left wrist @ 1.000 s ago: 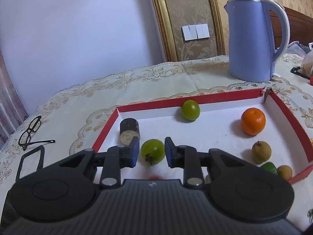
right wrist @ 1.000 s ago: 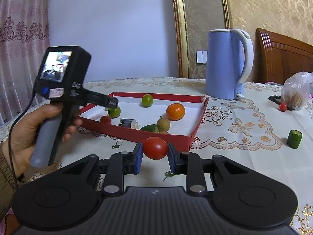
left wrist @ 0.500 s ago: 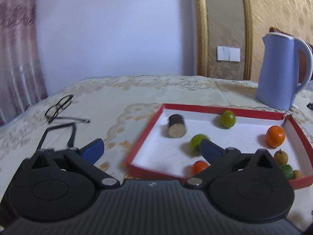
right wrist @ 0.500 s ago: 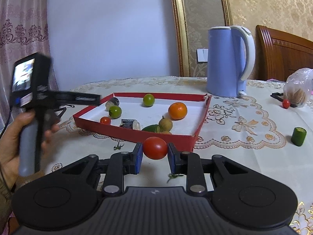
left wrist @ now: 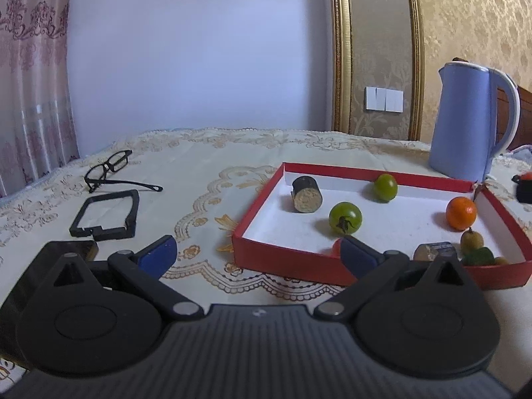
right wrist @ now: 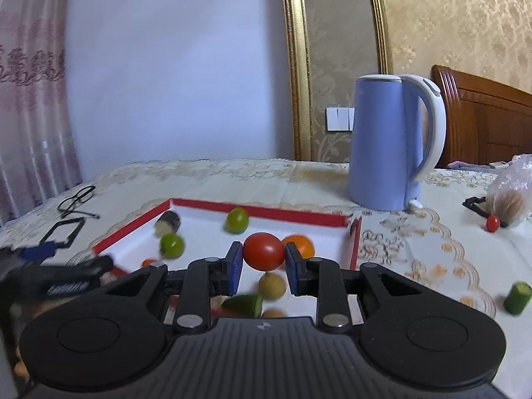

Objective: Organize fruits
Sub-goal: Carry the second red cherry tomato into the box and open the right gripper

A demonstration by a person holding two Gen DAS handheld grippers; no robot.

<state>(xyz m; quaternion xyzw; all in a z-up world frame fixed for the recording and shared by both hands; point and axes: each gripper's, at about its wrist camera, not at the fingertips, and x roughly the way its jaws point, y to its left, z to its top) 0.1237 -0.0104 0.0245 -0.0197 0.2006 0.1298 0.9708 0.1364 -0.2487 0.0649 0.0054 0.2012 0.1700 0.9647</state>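
A red-walled tray (left wrist: pixel 256 239) (right wrist: pixel 299 214) with a white floor holds two green tomatoes (left wrist: pixel 345 217) (left wrist: pixel 385 187), an orange (left wrist: pixel 461 213), a dark cut cylinder (left wrist: pixel 306 195), a small brown fruit (left wrist: pixel 471 238) and other pieces. My left gripper (left wrist: pixel 256 252) stands wide open and empty before the tray's near left corner. My right gripper (right wrist: pixel 263 257) is shut on a red tomato (right wrist: pixel 264 251), held above the tray's near side. In the right wrist view the left gripper (right wrist: pixel 43 272) shows blurred at the lower left.
A blue kettle (left wrist: pixel 472 123) (right wrist: pixel 392 143) stands behind the tray. Glasses (left wrist: pixel 109 169) and a black frame (left wrist: pixel 106 212) lie left of it. At the right, a green cut piece (right wrist: pixel 517 297), a small red tomato (right wrist: pixel 492 223) and a plastic bag (right wrist: pixel 510 196) sit on the cloth.
My left gripper let go of the green tomato in the tray, opened wide and drew back to the left. My right gripper carried the red tomato forward over the tray.
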